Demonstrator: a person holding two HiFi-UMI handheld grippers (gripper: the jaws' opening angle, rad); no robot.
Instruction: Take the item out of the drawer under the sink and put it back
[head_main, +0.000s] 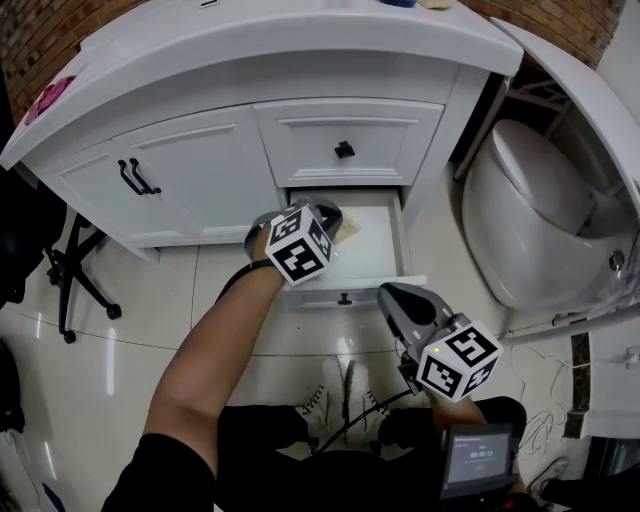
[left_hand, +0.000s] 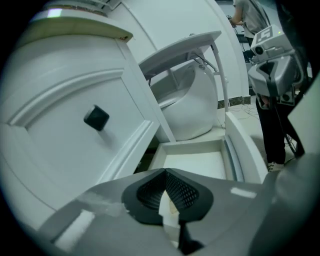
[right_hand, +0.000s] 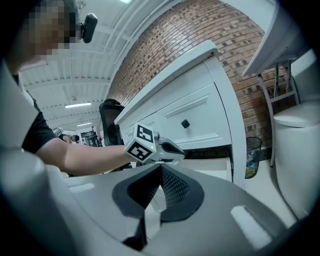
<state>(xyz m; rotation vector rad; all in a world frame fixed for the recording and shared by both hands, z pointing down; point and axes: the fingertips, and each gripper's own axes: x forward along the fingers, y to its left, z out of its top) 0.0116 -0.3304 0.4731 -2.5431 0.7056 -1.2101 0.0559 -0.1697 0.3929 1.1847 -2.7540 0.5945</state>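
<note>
Between the nearly closed jaws of the left gripper, a thin cream item is pinched by its edge, low inside the open drawer under the sink cabinet. Whether it touches the drawer floor cannot be told. The drawer stands pulled out, presumably so the item can be lifted and returned. The right gripper is held closed and empty near the drawer front, clear of the reach.

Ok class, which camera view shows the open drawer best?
Head view: the open drawer from above, front to back. The left gripper view shows only its inside beyond the jaws; the right gripper view only an edge past the left gripper.
</note>
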